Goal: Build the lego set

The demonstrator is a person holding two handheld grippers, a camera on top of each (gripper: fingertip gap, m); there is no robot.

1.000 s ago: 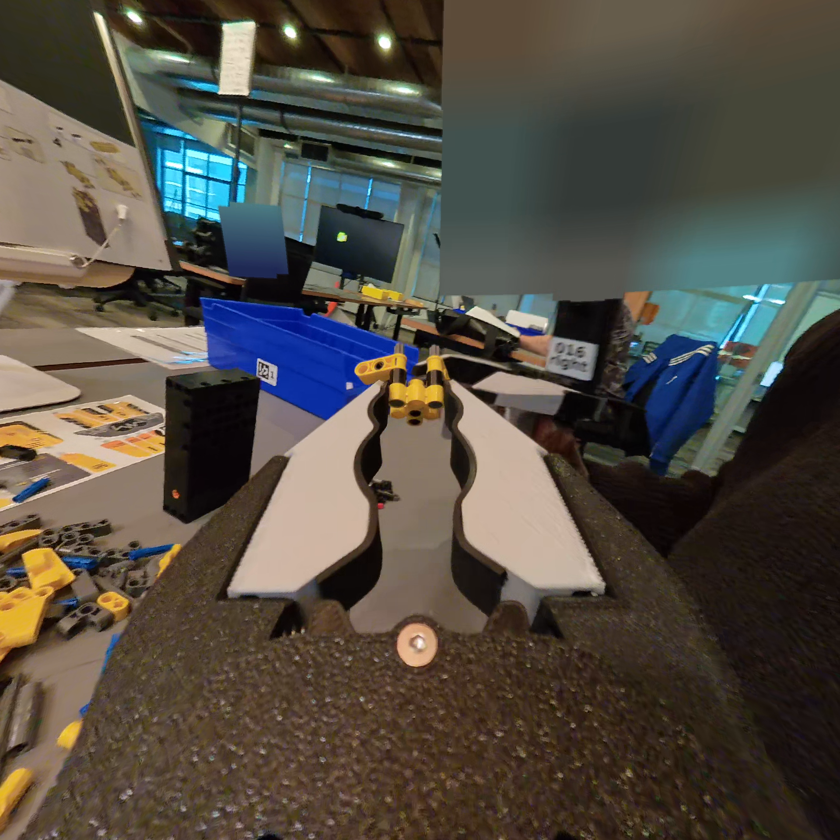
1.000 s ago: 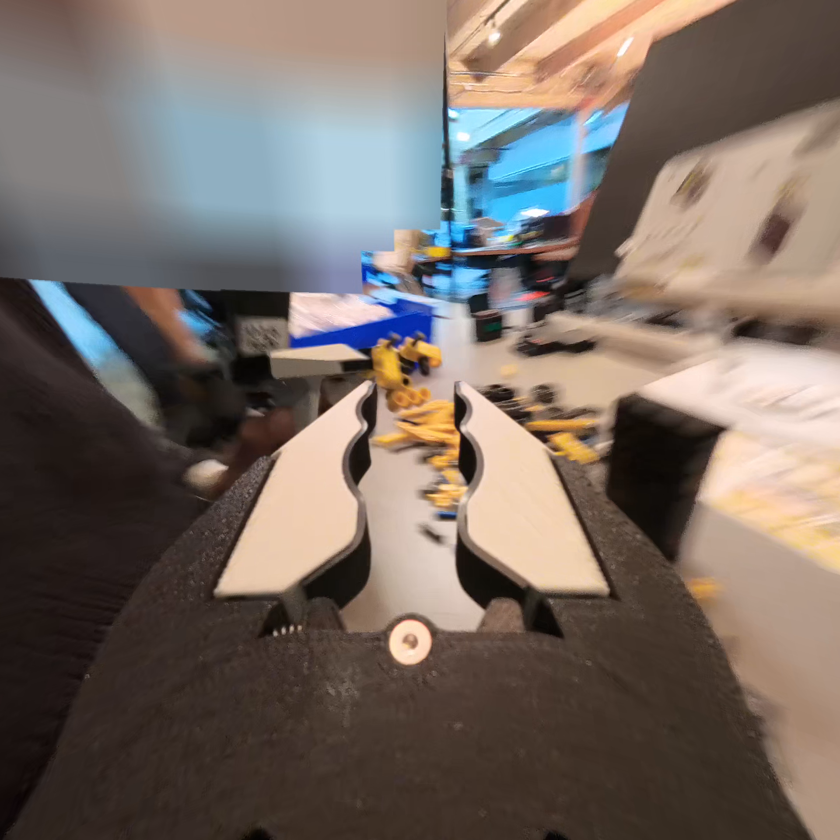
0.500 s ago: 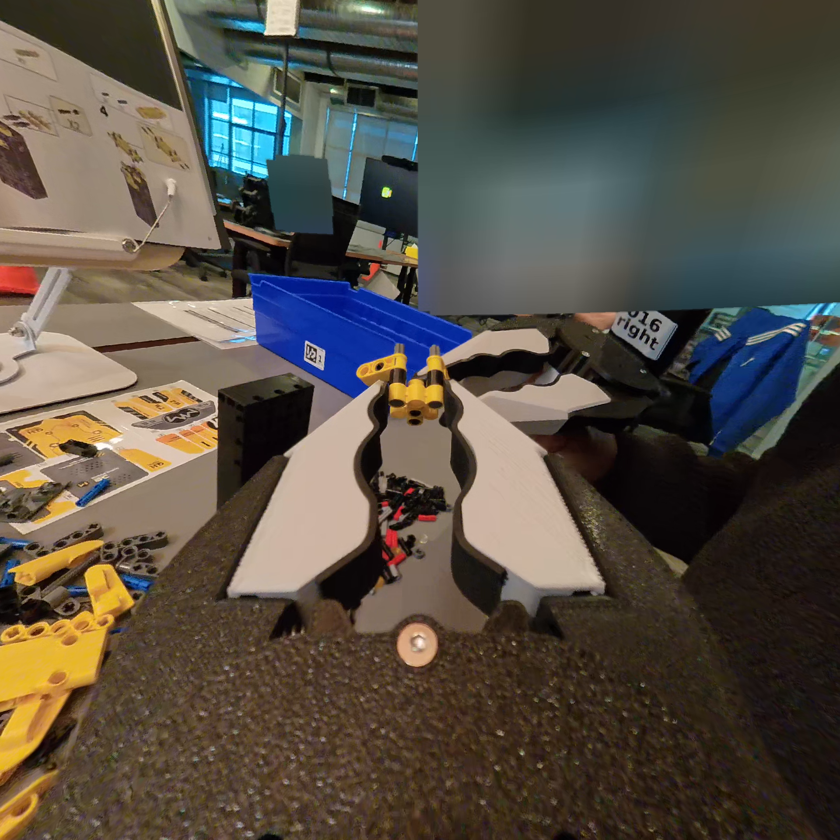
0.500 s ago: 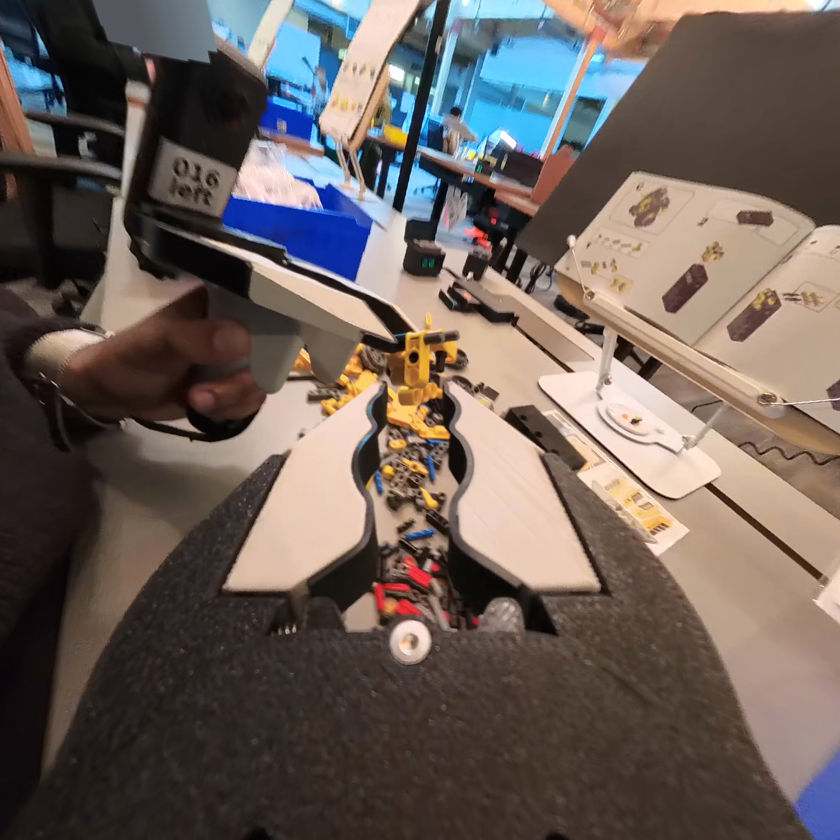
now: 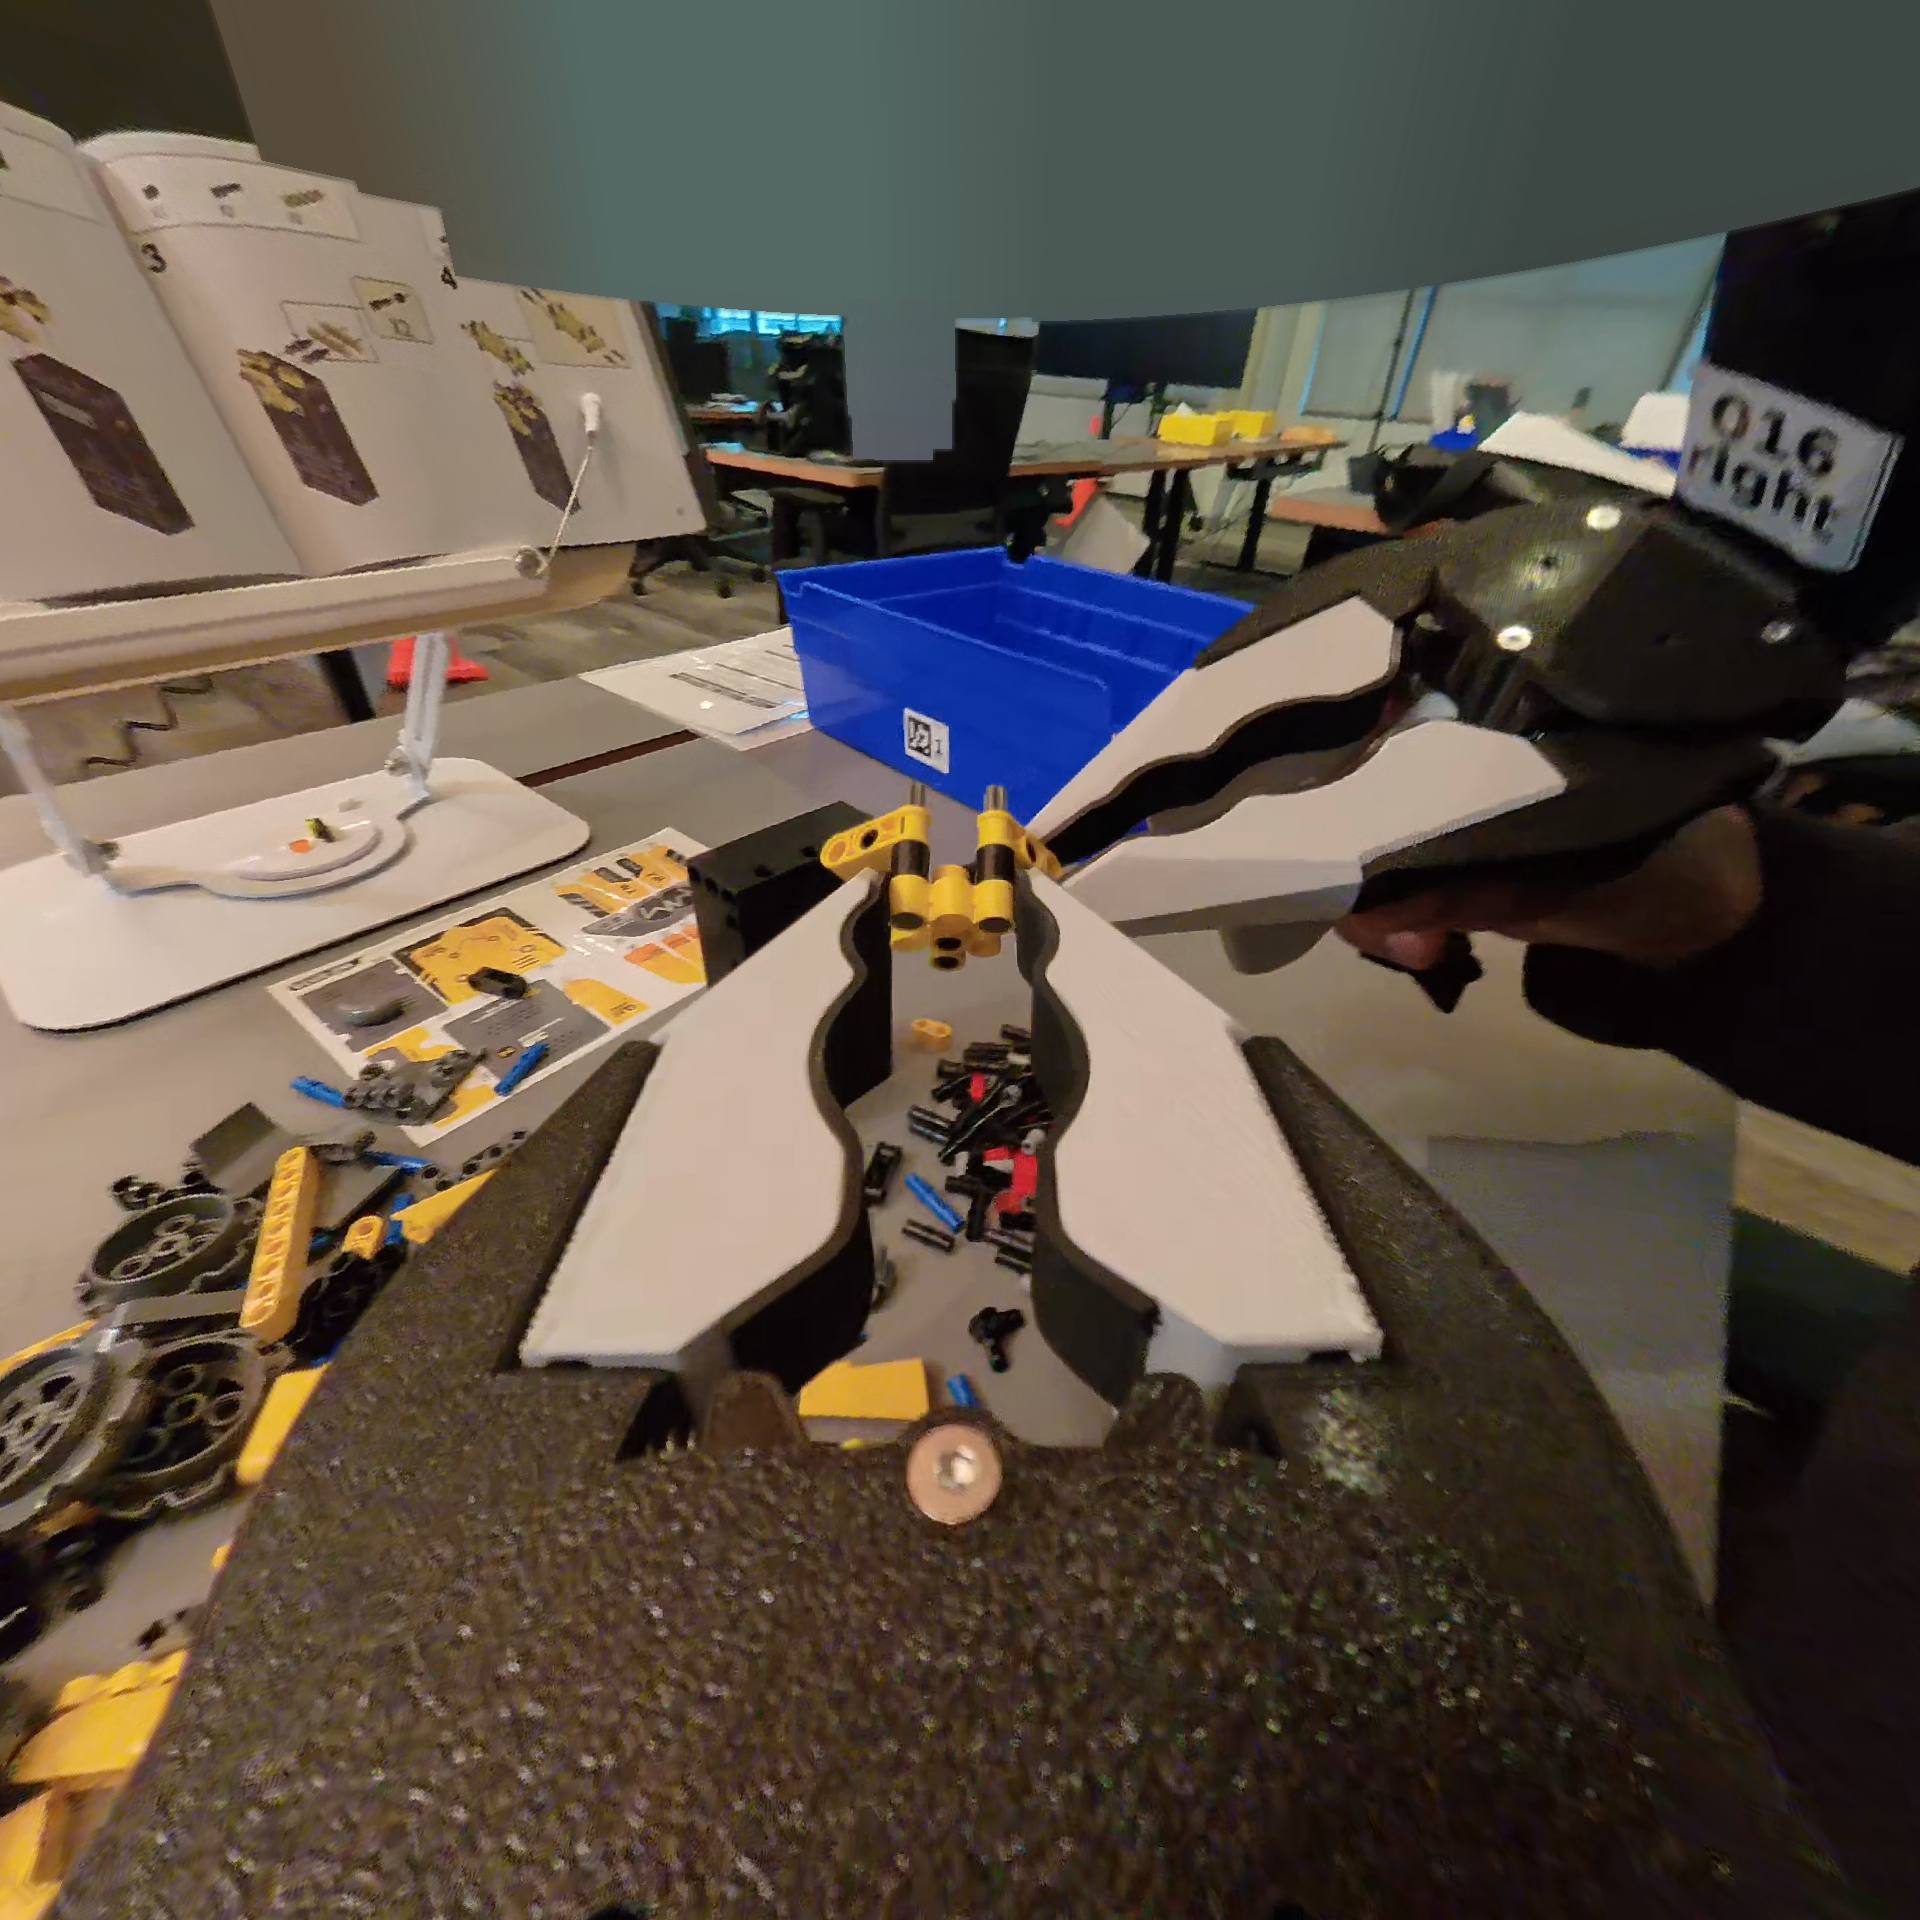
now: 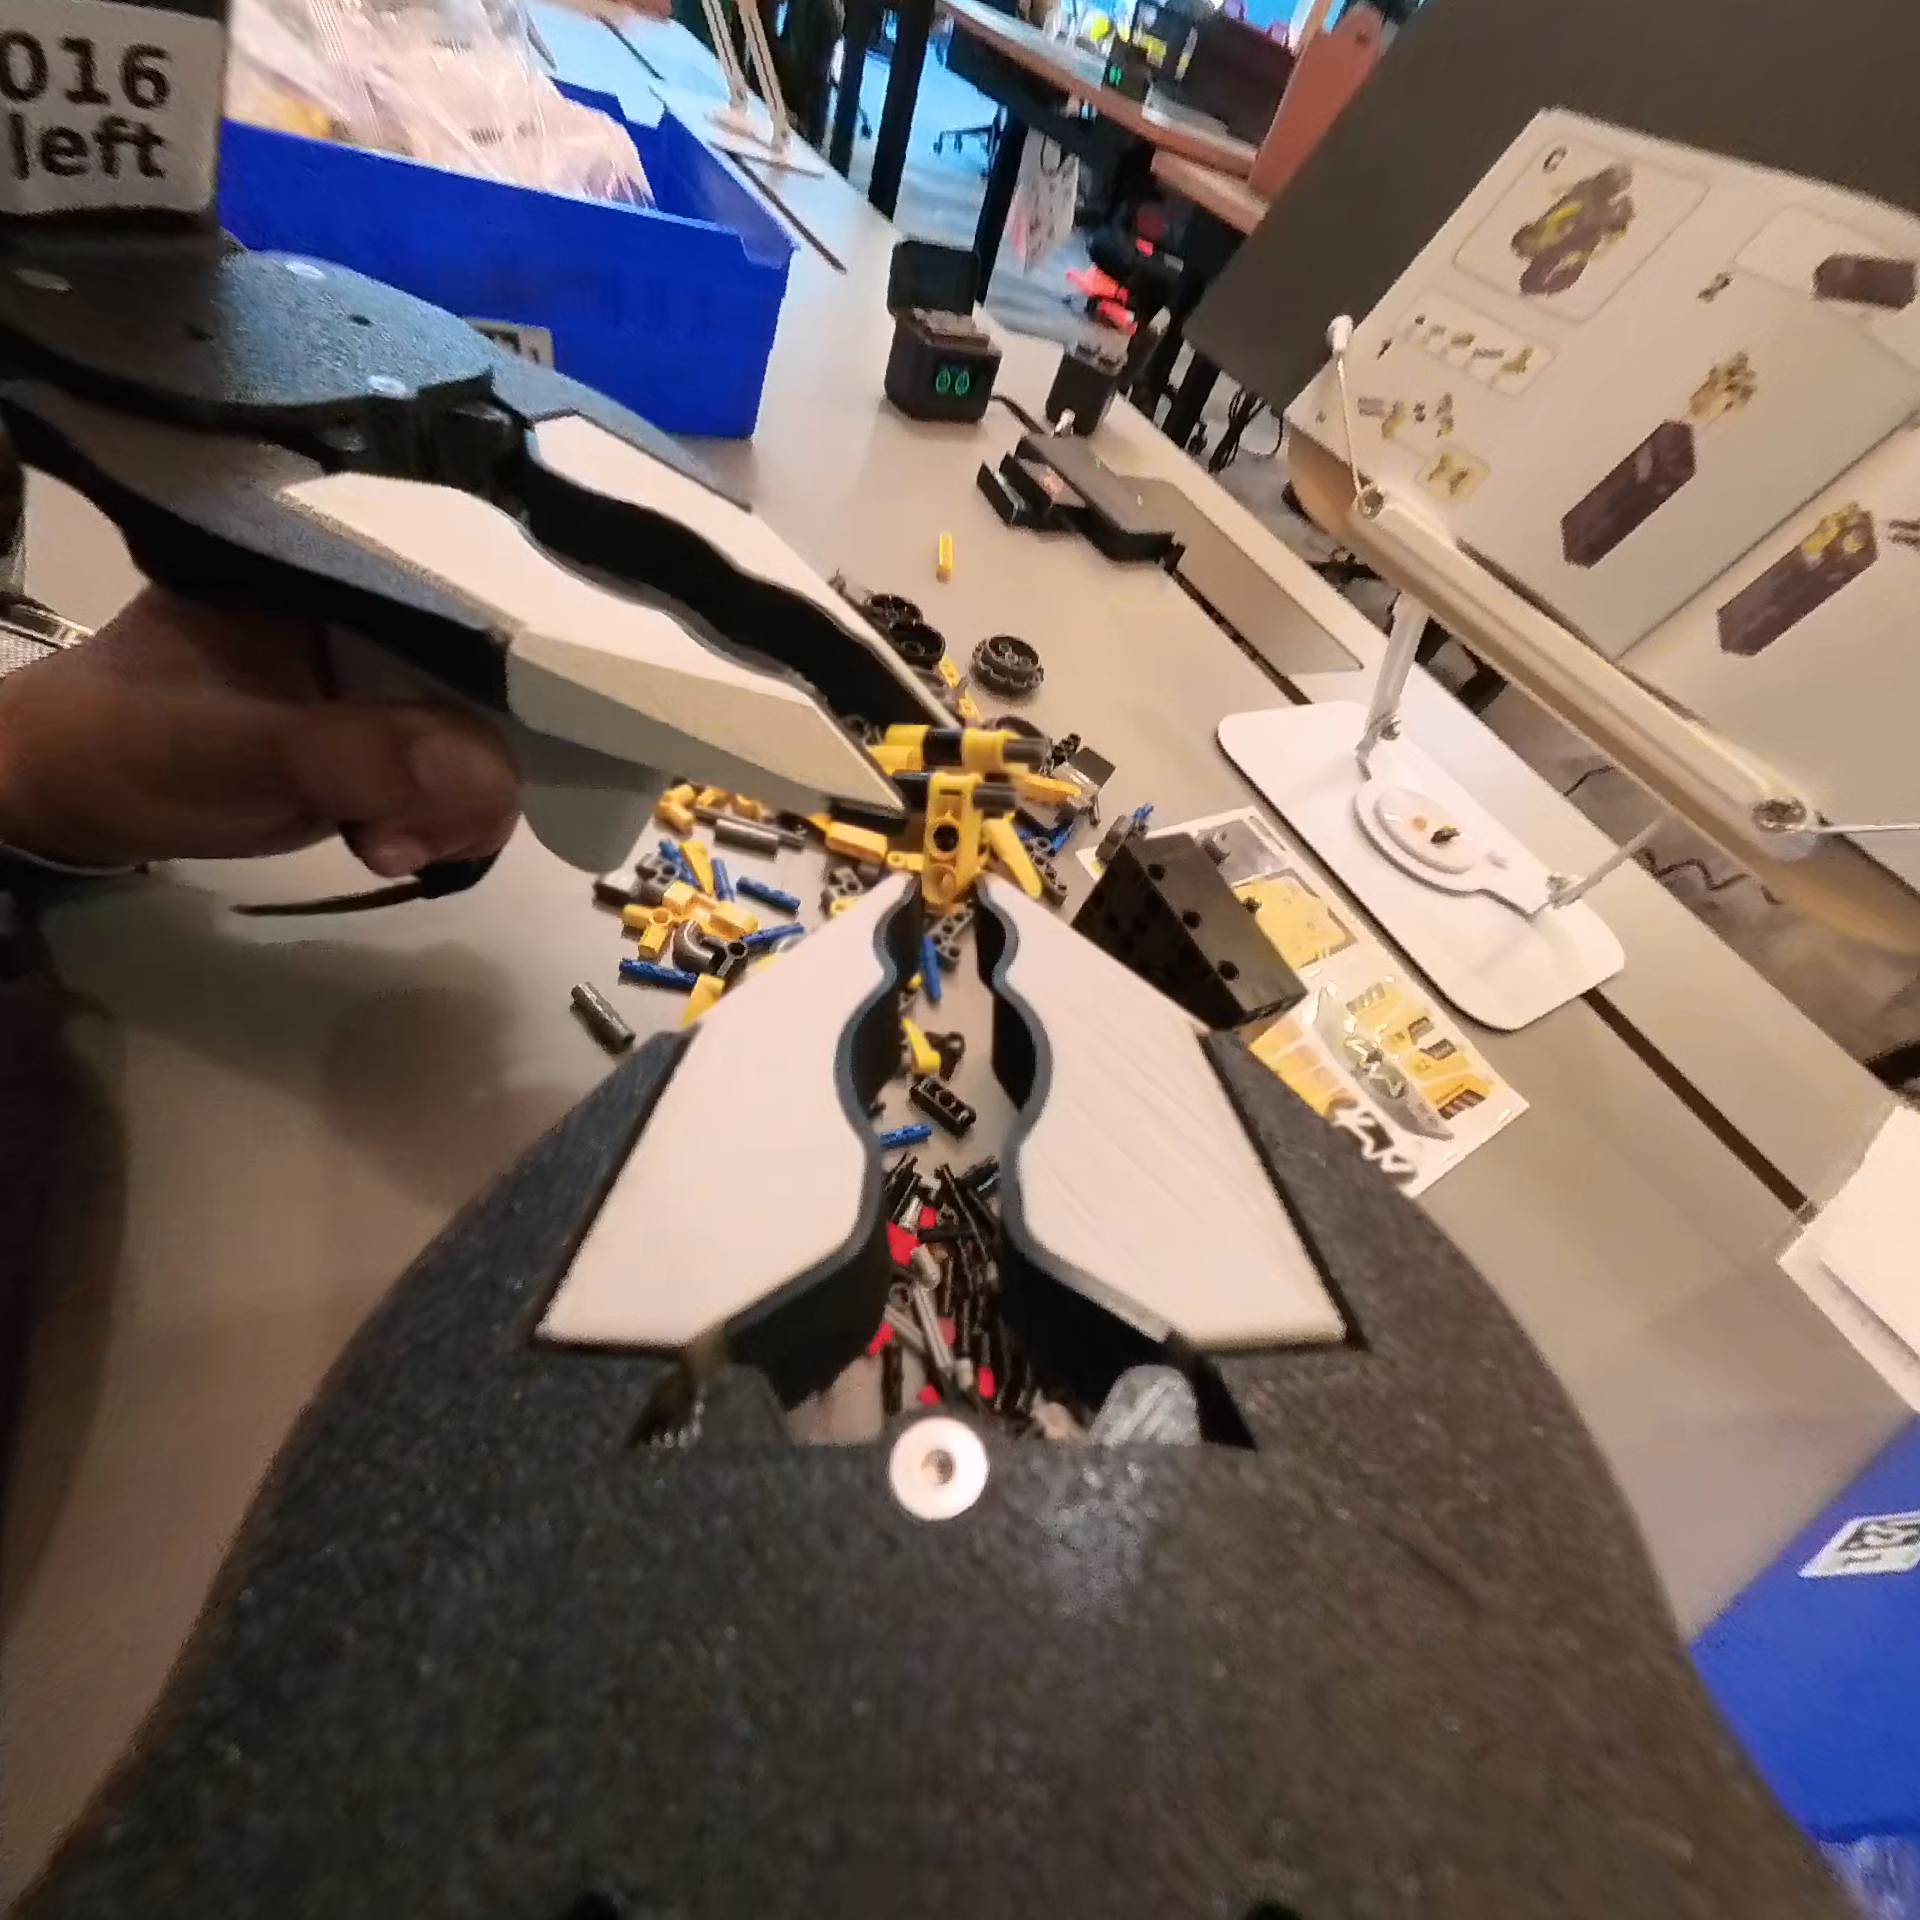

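The left gripper [image 5: 948, 904] is clamped on a small yellow-and-black brick assembly [image 5: 945, 883], held above the grey table [image 5: 1455, 1070]. The right gripper [image 6: 940, 883], its tips narrowly parted and holding nothing, comes in from 3 o'clock to meet that assembly. Loose black, red and blue pins [image 5: 982, 1132] lie below, a black block [image 5: 769, 883] at 10 o'clock and a blue bin [image 5: 997, 665] at 12.

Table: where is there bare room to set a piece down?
Bare: the grey table between the hand and the right tongs; also a strip between blue bin and stand base. Crowded: the loose-parts pile and pins under the tongs.
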